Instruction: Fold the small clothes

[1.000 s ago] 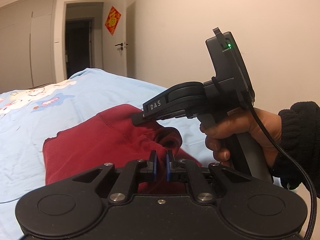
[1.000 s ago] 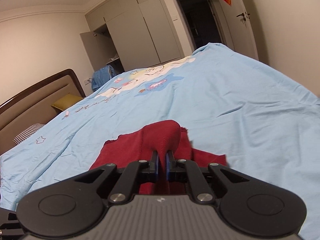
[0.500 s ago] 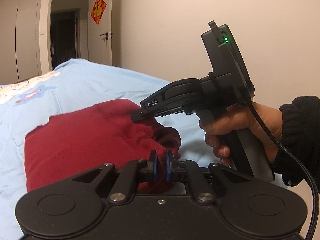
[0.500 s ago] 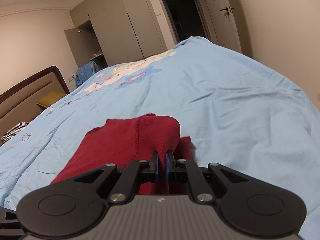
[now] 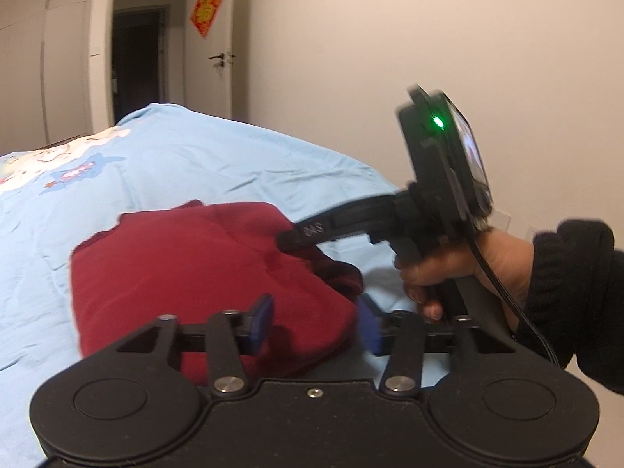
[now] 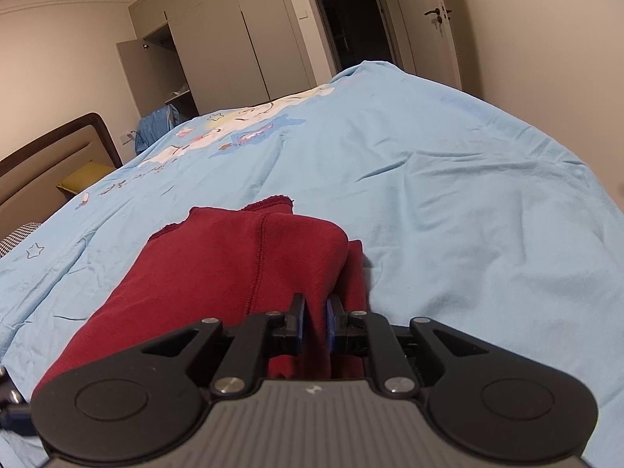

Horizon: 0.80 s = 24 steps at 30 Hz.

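- The left gripper (image 5: pixel 314 321) sits at the lower middle of the left wrist view with its blue pads (image 5: pixel 260 318) spread wide; the folded edge of the dark red garment (image 5: pixel 202 273) lies between them, and neither pad is pressing on it.
- The right gripper (image 6: pixel 314 325) sits at the lower middle of the right wrist view with its two blue pads drawn close together, pinching a raised ridge of the dark red garment (image 6: pixel 234 273) between them.
- In the left wrist view the right gripper (image 5: pixel 290 236) also shows from outside, reaching in from the right with its tip at the garment's right edge; a hand (image 5: pixel 460 269) in a black knit sleeve (image 5: pixel 577 296) grips its handle at the right of the frame, and a green light (image 5: pixel 437 121) glows on the unit mounted above.
- The garment lies doubled over on the light blue bedsheet (image 6: pixel 448 202), at the centre left of the left wrist view and the lower centre of the right wrist view, a seam running down its top layer.
- The sheet carries a cartoon print (image 6: pixel 238 132) farther up the bed.
- A brown headboard (image 6: pixel 50 148) stands at the left edge of the right wrist view, with a yellow pillow (image 6: pixel 84 177) beside it.
- Grey wardrobe doors (image 6: pixel 241 35) fill the upper middle, one door open at upper left.
- A dark doorway (image 5: pixel 136 62) with a red wall ornament (image 5: pixel 206 9) beside it shows in the upper left of the left wrist view.
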### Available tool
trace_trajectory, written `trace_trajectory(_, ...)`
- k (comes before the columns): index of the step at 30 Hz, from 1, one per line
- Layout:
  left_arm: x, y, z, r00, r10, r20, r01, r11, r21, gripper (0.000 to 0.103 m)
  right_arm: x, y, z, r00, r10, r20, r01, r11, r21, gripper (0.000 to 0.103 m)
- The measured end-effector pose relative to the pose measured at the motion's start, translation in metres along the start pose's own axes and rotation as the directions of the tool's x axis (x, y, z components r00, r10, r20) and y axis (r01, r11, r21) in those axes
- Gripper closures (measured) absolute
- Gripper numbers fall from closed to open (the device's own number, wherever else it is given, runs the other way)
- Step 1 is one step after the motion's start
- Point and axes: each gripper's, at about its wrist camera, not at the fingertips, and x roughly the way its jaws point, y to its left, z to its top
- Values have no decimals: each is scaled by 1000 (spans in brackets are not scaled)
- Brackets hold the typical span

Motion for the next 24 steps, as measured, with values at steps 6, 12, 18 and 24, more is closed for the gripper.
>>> trace_trajectory(6, -8, 22, 5, 995, 93, 28, -89, 990, -108, 25, -6, 0, -3, 999, -47, 5, 47, 999, -22, 67)
trace_trajectory(12, -14, 53, 2, 975, 222, 20, -213, 954, -209, 12, -21, -1, -11, 997, -70, 21, 70, 997, -45, 45)
trace_trajectory(18, -16, 82, -9, 954, 296, -39, -293, 906, -305, 6, -31, -7, -19, 998, -54, 17, 54, 999, -7, 44)
trace_trajectory(24, -20, 102, -21, 950, 297, -92, -309, 871, -383, 6, -30, -1, -25, 1000, -11, -2, 11, 999, -30, 97)
